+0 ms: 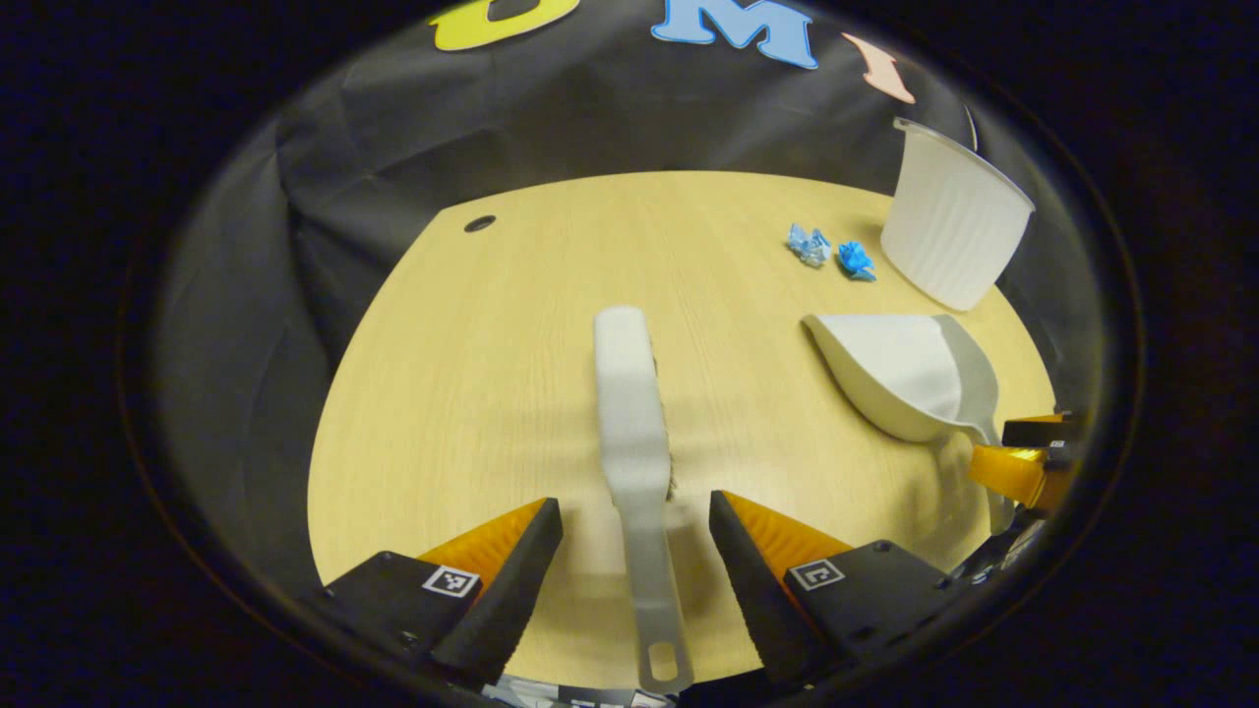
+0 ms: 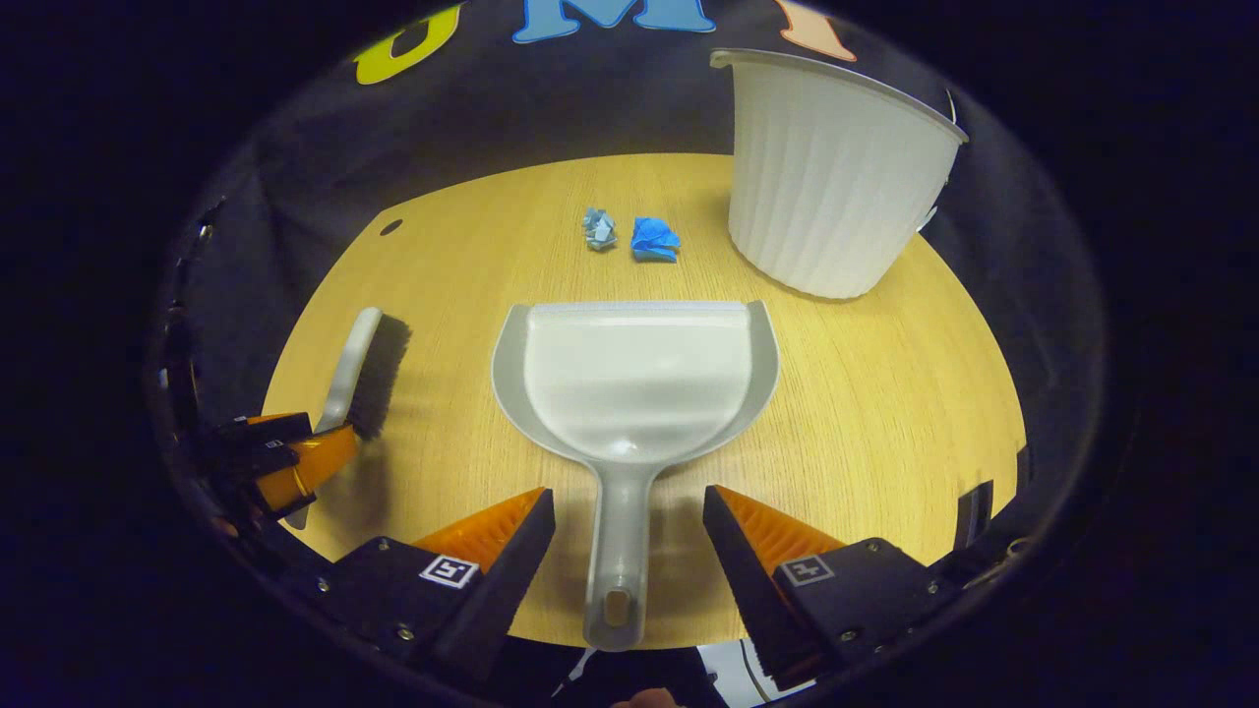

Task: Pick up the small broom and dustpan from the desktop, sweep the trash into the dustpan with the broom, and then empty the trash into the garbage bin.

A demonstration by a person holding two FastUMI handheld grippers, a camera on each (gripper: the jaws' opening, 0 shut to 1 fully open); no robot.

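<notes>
The small broom was seen lying on the wooden desktop in the left gripper view, its pale back turned up, its bristles just showing along its right edge, and its thin handle running back between the two fingers of the left gripper. Those fingers were spread wide, one on each side of the handle and clear of it, so nothing was pinched. To the right of the broom in that view the dustpan was seen resting on the desktop, with the right gripper at its handle end near the edge of the picture. Beyond the dustpan two crumpled blue scraps of trash were found side by side, and just to their right the white ribbed garbage bin was standing upright. In the right gripper view the broom was seen at the far left with the left gripper at its handle. In the middle the dustpan was laid flat, mouth toward the trash, and its handle was set between the parted fingers of the right gripper, neither finger touching it. The garbage bin was placed at the right, near the trash.
</notes>
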